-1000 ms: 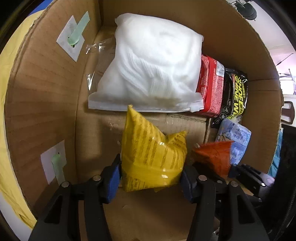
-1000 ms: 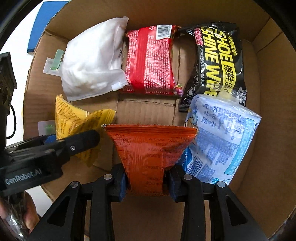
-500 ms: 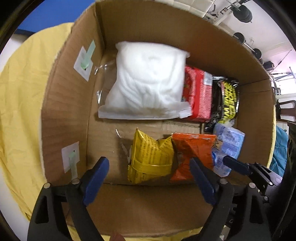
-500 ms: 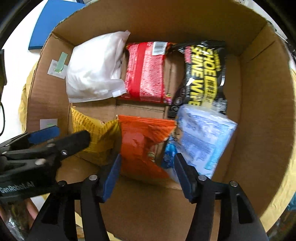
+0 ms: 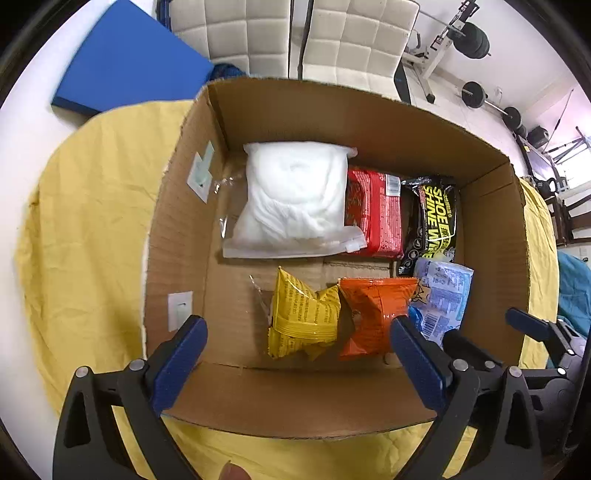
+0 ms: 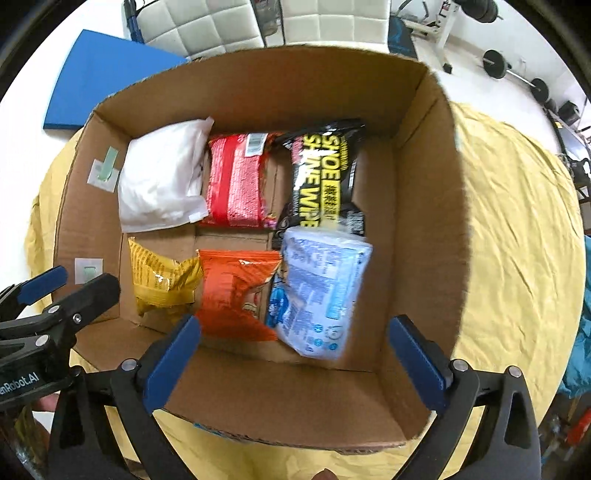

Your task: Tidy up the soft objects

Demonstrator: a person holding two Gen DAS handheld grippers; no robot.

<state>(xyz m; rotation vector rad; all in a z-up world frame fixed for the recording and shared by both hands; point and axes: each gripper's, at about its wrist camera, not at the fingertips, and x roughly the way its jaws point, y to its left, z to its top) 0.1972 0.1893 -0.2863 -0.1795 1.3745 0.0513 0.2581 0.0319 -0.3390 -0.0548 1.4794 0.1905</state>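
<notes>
An open cardboard box (image 5: 184, 229) (image 6: 421, 206) holds several soft packs. The back row has a white bag (image 5: 295, 195) (image 6: 162, 181), a red pack (image 5: 376, 214) (image 6: 236, 181) and a black shoe-wipes pack (image 5: 436, 218) (image 6: 325, 173). The front row has a yellow pouch (image 5: 303, 317) (image 6: 162, 280), an orange pouch (image 5: 373, 314) (image 6: 232, 295) and a pale blue pack (image 5: 439, 299) (image 6: 321, 288). My left gripper (image 5: 299, 362) is open and empty above the box's near wall. My right gripper (image 6: 295, 362) is open and empty, likewise raised above the near wall.
The box sits on a yellow cloth (image 5: 85, 221) (image 6: 517, 229) over a white table. A blue pad (image 5: 129, 59) (image 6: 99, 74) lies at the back left. White chairs (image 5: 295, 33) and gym weights (image 5: 476, 40) stand beyond the table.
Both grippers let go of their pouches, the left the yellow one and the right the orange one. Both opened wide and pulled back up out of the box.
</notes>
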